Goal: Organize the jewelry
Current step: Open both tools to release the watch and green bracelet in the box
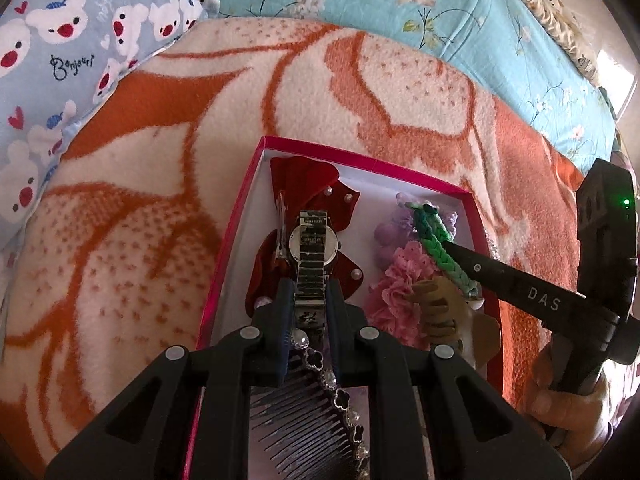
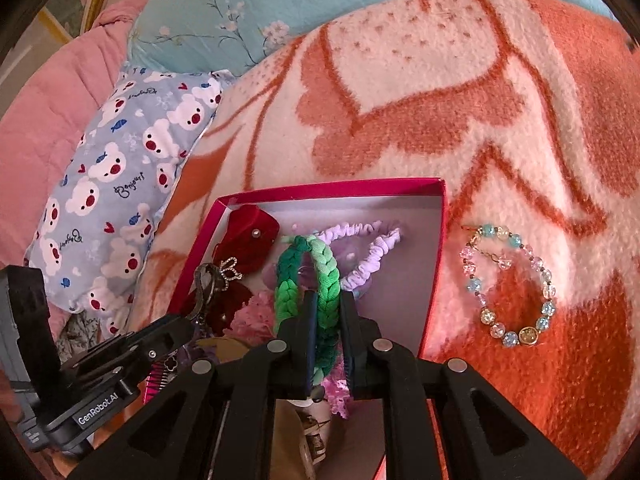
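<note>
Black gripper arms filled the bottom of both views. Between the narrow jaws of the left gripper (image 1: 308,292) sat the metal band of a watch (image 1: 310,252), its round face lying over a red velvet bow (image 1: 310,188) inside the pink box (image 1: 240,236). The right gripper (image 2: 326,312) was closed just as narrowly on one side of a green braided hair tie (image 2: 306,280), held over the box's right half above a lilac scrunchie (image 2: 370,248) and a pink flower clip (image 1: 394,280). The box rested on an orange-and-cream blanket (image 1: 140,200) on the bed.

Judging from this, both pieces were about to be let go into an already crowded box. The watch might slide off the soft bow and tip against the dark hair comb (image 1: 296,420) with its jewelled edge, close under the left gripper, or its band could catch on the bow's pearls. The loose braid might snag on a pad as the jaws opened, or drape over the box wall.

Only the right wrist view showed the beaded bracelet (image 2: 512,284) lying on the blanket just outside the box's right wall, not yet put away, along with a pink quilt (image 2: 52,88) beyond the bear-print pillow (image 2: 120,168). Only the left wrist view showed the watch face clearly, and the person's hand (image 1: 568,392) around the right gripper's handle.
</note>
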Demonstrator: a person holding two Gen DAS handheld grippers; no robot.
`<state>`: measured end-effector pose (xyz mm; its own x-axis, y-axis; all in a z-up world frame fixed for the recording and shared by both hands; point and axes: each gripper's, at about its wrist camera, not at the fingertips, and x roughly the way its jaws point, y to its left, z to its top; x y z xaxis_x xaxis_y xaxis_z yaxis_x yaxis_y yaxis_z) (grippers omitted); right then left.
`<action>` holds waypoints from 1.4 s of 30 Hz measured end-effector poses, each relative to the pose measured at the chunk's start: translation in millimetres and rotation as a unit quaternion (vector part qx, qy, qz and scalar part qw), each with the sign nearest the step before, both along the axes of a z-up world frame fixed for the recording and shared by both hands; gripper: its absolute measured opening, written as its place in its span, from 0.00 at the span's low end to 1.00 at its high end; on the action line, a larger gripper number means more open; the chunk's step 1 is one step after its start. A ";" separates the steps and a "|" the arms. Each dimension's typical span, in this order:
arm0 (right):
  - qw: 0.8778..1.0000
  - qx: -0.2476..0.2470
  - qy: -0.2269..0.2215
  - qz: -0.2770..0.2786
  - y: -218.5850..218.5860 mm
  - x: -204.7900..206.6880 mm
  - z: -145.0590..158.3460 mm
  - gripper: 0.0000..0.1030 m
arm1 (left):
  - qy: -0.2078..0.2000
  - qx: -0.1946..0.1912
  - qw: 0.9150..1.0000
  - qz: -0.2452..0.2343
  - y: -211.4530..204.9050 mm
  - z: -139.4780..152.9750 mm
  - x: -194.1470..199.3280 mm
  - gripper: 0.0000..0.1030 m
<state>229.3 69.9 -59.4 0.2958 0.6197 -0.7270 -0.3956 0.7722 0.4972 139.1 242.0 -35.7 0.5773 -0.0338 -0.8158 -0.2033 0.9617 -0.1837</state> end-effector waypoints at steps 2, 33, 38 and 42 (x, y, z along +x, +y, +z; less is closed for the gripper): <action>1.000 -0.001 -0.002 0.000 0.8 0.0 0.3 0.14 | 0.002 -0.003 1.000 0.000 0.1 -0.8 0.8 0.14; 1.000 0.012 -0.008 -0.014 -9.3 -4.6 12.9 0.37 | 0.009 -0.001 1.000 0.011 5.1 1.7 -6.3 0.36; 1.000 0.012 -0.006 -0.012 -8.6 -5.1 13.1 0.37 | 0.010 -0.001 1.000 0.010 5.1 2.5 -6.6 0.36; 1.000 0.016 -0.009 -0.012 -10.5 -8.2 17.8 0.37 | 0.005 0.001 1.000 0.014 5.1 5.2 -8.2 0.45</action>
<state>221.1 59.4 -41.6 0.3235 0.6350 -0.7015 -0.3858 0.7655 0.5150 130.9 247.1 -30.5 0.5697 -0.0168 -0.8217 -0.2317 0.9559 -0.1802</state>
